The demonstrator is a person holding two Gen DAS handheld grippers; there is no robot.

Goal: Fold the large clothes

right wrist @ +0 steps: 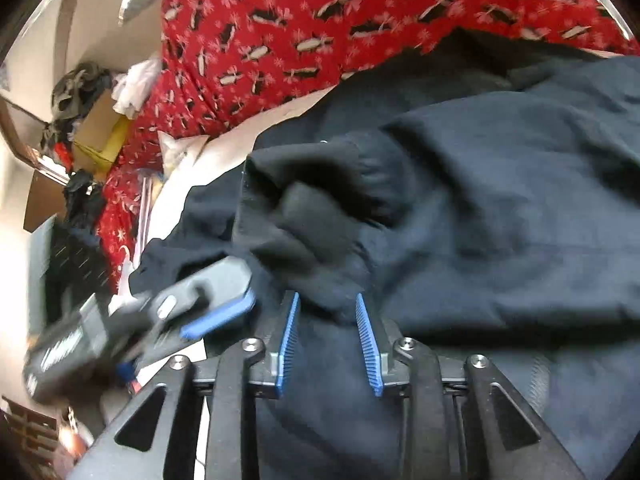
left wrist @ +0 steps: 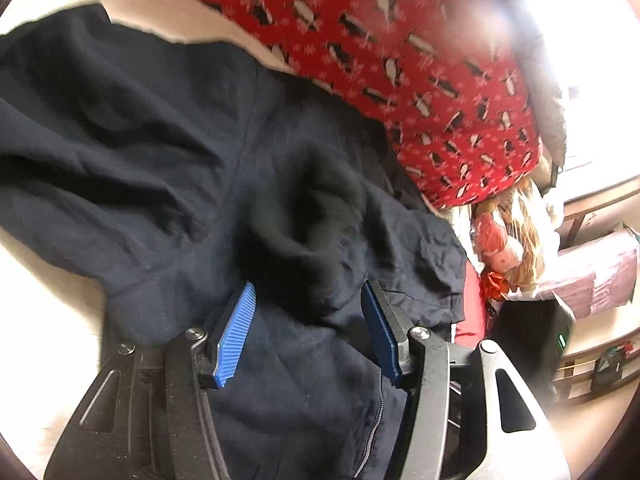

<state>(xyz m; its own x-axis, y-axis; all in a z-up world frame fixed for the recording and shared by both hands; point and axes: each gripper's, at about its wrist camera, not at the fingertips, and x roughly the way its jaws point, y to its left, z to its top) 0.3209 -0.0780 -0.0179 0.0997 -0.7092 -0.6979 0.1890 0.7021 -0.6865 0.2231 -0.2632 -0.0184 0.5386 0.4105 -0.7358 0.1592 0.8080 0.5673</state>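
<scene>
Red penguin-print blanket (left wrist: 400,60) lies behind the dark navy jacket (left wrist: 160,140) — both my left gripper (left wrist: 308,300) and right gripper (right wrist: 327,308) hover over it, jaws spread.

Dark garment (left wrist: 168,128) on pale bed (left wrist: 168,12)

A lived-in bedroom in a home. A red penguin-print blanket (right wrist: 304,40) covers the bed from about ten to two o'clock in the right wrist view, over a pale sheet (right wrist: 240,140). At nine o'clock sits a cardboard box (right wrist: 100,132) with loose clothes (right wrist: 76,92) heaped on and behind it — ordinary household clutter. In the left wrist view, at three o'clock, a bright window (left wrist: 592,40) glares above a plastic bag of stuffed toys (left wrist: 508,236) and low wooden shelving (left wrist: 592,364).
</scene>
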